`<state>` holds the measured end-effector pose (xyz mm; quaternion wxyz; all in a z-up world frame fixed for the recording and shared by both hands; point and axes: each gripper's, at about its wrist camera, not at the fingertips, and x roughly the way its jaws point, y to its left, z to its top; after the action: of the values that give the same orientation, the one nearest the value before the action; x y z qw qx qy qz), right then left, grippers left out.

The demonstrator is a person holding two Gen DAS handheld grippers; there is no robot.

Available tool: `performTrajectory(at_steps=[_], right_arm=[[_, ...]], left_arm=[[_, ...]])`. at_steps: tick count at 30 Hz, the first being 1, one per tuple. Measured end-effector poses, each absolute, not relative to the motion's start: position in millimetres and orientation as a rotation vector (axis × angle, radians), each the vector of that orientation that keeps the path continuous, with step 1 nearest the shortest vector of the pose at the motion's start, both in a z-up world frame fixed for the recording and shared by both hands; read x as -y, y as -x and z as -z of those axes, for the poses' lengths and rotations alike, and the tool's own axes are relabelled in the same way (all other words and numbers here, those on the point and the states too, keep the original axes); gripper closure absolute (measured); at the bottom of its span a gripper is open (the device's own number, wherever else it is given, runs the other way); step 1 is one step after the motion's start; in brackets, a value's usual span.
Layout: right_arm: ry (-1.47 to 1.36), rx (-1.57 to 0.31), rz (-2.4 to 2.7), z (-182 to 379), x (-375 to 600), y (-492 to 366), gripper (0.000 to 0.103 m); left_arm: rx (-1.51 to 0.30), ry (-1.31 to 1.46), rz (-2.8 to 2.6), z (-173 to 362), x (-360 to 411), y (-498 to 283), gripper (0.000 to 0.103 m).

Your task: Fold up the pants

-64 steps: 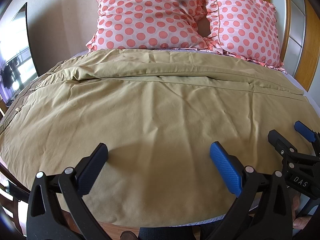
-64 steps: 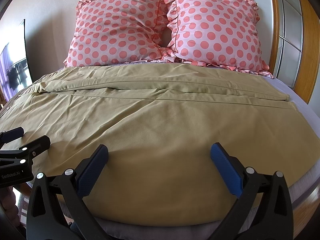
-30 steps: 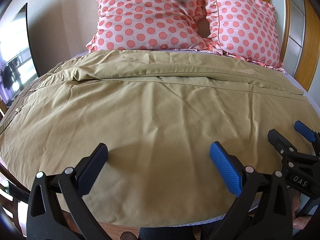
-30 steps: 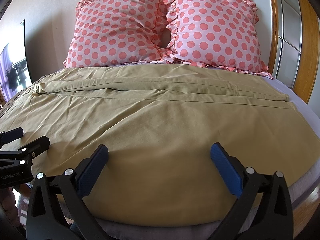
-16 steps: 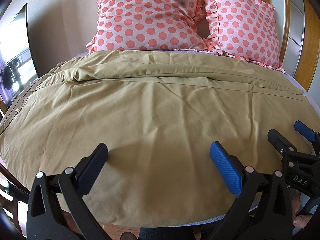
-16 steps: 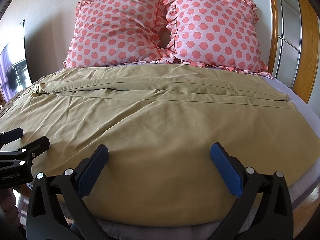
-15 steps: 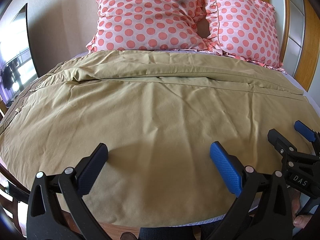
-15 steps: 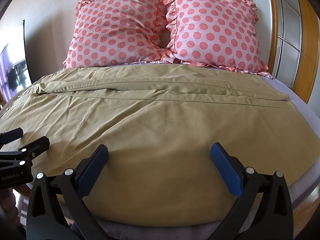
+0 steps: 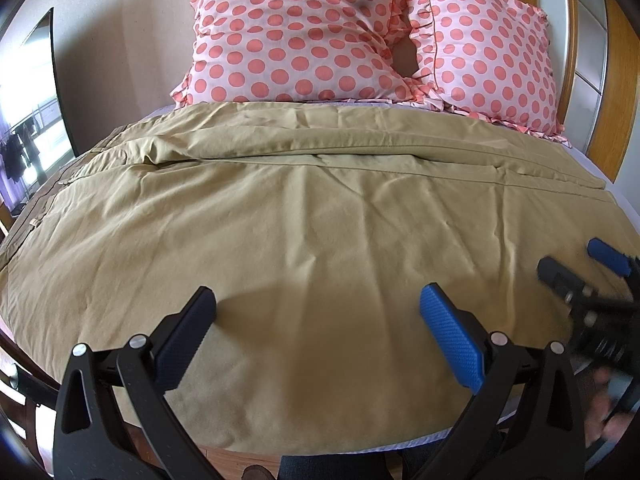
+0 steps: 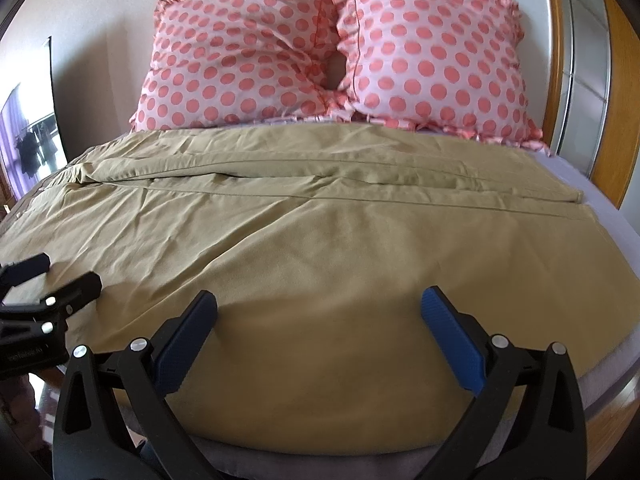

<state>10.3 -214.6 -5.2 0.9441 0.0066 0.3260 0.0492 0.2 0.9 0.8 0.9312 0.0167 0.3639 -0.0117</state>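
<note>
Lavender bed sheet (image 10: 592, 188) shows along the bed's near and right edges, under khaki pants (image 9: 320, 216) spread flat across the mattress. Nearest, the left gripper (image 9: 316, 320) and right gripper (image 10: 318, 320) hover side by side over the pants' near edge, each with jaws wide apart and holding nothing. Farther back, two pink polka-dot pillows (image 10: 336, 52) lean against the wall.

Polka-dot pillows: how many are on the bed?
2. The left polka-dot pillow and the right polka-dot pillow lean side by side against the wall at the head, just beyond the spread khaki pants. None appears hidden.
</note>
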Motion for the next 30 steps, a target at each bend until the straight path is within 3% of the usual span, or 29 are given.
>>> performTrajectory(at_steps=[6,9,11,13,22,30], right_arm=[[-0.089,-0.666,-0.020,-64,277,-64,0.001],[-0.178,-0.738,0.107,-80,324,-131,0.001],[-0.270,-0.782,0.205,-80,359,-183,0.022],[-0.348,-0.840,0.321,-73,391,-233,0.036],[-0.524,-0.995,0.593,-12,460,-349,0.037],[-0.397,-0.863,0.617,7,469,-331,0.086]], left_arm=[[-0.751,-0.019,0.040,-9,-11,-6,0.002],[-0.739,0.014,0.066,-15,-14,-8,0.002],[-0.725,0.022,0.091,-18,-16,-10,0.002],[-0.706,0.013,0.098,-22,-17,-9,0.002],[-0.633,-0.027,0.133,-37,-15,-18,0.002],[-0.663,-0.010,0.119,-27,-20,-24,0.002]])
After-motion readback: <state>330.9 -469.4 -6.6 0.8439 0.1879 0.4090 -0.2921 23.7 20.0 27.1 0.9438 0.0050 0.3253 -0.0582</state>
